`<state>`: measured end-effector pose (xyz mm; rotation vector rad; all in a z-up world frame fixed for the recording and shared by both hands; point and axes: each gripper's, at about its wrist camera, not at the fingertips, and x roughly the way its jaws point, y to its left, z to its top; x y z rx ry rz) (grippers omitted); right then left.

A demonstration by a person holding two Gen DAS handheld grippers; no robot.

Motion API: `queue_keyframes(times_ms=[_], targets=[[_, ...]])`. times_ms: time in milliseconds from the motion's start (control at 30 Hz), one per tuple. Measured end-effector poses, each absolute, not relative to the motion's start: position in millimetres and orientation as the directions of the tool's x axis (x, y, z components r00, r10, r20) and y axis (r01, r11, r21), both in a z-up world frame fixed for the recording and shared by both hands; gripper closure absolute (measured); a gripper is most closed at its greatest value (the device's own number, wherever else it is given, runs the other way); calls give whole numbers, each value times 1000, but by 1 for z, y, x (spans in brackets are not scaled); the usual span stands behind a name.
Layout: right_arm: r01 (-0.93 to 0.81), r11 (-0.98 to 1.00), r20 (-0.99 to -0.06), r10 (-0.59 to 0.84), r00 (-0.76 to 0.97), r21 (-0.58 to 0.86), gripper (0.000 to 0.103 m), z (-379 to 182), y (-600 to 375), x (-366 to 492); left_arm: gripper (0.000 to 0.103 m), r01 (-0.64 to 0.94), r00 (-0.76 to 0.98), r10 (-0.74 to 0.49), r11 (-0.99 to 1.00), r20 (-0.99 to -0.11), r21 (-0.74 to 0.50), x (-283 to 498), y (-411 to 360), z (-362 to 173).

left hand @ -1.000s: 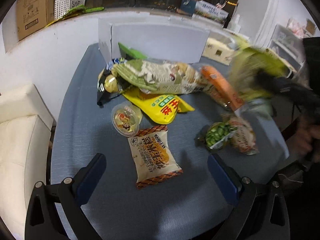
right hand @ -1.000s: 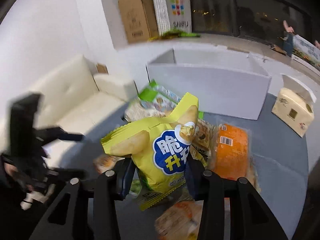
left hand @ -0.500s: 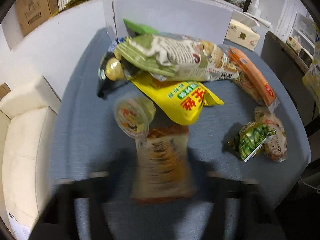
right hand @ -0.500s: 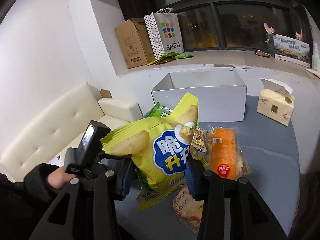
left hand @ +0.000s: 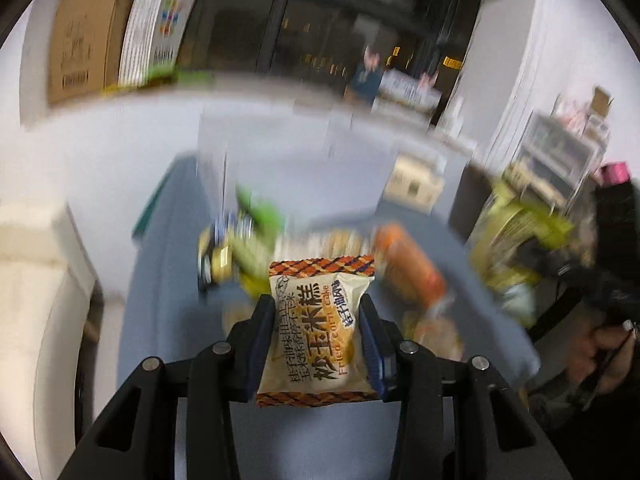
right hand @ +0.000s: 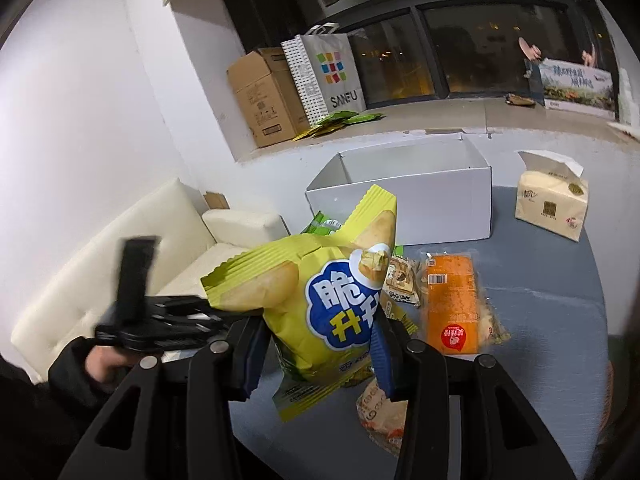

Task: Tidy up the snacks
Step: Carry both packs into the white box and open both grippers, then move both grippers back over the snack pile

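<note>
My left gripper (left hand: pixel 318 332) is shut on a cream and orange fried corn cake packet (left hand: pixel 318 328) and holds it above the blue table (left hand: pixel 168 300); this view is blurred. My right gripper (right hand: pixel 320 344) is shut on a yellow-green chip bag (right hand: pixel 320 304) and holds it above the table (right hand: pixel 540 280). An open white box (right hand: pixel 404 196) stands at the table's far side. An orange packet (right hand: pixel 452 308) and other snacks lie in front of it.
A tissue pack (right hand: pixel 552 204) sits at the far right of the table. A cream sofa (right hand: pixel 100 272) stands to the left. A cardboard box (right hand: pixel 266 100) and a paper bag (right hand: pixel 328 76) stand on the window ledge.
My left gripper came down over the corn cake packet, shut on it and lifted it off the table. My right gripper has kept hold of the chip bag and drawn back from the box.
</note>
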<state>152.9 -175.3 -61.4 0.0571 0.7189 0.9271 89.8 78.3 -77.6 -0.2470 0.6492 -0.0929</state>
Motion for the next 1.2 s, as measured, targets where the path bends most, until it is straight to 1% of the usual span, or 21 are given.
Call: queue_keyframes(times_ms=[100, 200, 300, 333, 400, 467, 533, 600, 667, 700, 733, 767, 800, 833, 867, 900, 1033, 1200], targets=[[-658, 616, -520, 767, 377, 433, 54, -58, -176, 177, 58, 3, 844, -151, 961, -514, -277, 112, 91, -48], [-660, 633, -509, 755, 413, 403, 54, -42, -166, 202, 58, 14, 866, -151, 960, -476, -280, 152, 100, -19], [-654, 639, -482, 757, 441, 405, 54, -24, -156, 239, 58, 16, 873, -138, 967, -468, -255, 190, 105, -3], [-646, 647, -486, 751, 448, 405, 54, -20, -153, 252, 58, 24, 860, -145, 970, -490, -244, 216, 106, 2], [-624, 671, -497, 731, 467, 400, 54, -11, -143, 286, 58, 18, 852, -137, 972, -505, -234, 247, 110, 5], [-605, 693, -520, 710, 476, 392, 54, -7, -131, 322, 58, -10, 825, -116, 976, -554, -219, 283, 118, 0], [-597, 707, -543, 693, 475, 380, 54, -7, -120, 346, 58, -31, 807, -101, 977, -582, -213, 309, 125, -6], [-590, 735, -574, 655, 492, 333, 54, -7, -108, 366, 58, -45, 788, -98, 975, -607, -217, 327, 130, -13], [-584, 753, -600, 627, 496, 304, 53, -10, -98, 385, 55, -65, 781, -83, 975, -619, -212, 336, 132, -21], [-578, 758, -609, 621, 494, 304, 53, -12, -95, 393, 51, -72, 775, -77, 975, -628, -208, 339, 133, -24], [-572, 768, -624, 604, 496, 289, 53, -13, -91, 402, 32, -83, 761, -68, 976, -645, -202, 343, 135, -28], [-562, 781, -633, 586, 507, 273, 51, -14, -88, 409, 17, -96, 742, -59, 977, -668, -192, 347, 136, -31], [-549, 793, -639, 571, 515, 265, 47, -14, -87, 415, 1, -104, 734, -52, 977, -677, -188, 348, 137, -33], [-543, 795, -648, 568, 507, 272, 38, -16, -87, 421, 0, -108, 737, -44, 977, -675, -182, 347, 138, -35], [-538, 789, -655, 578, 487, 296, 10, -19, -87, 426, 0, -108, 729, -43, 978, -683, -177, 348, 138, -37], [-532, 786, -653, 587, 478, 316, 0, -20, -87, 429, 0, -102, 723, -47, 979, -689, -174, 348, 137, -38], [-532, 804, -657, 554, 512, 264, 0, -18, -89, 422, 0, -92, 727, -50, 981, -685, -169, 339, 135, -36], [-549, 799, -653, 555, 516, 246, 0, -14, -94, 408, 0, -73, 745, -62, 982, -664, -174, 317, 130, -25]])
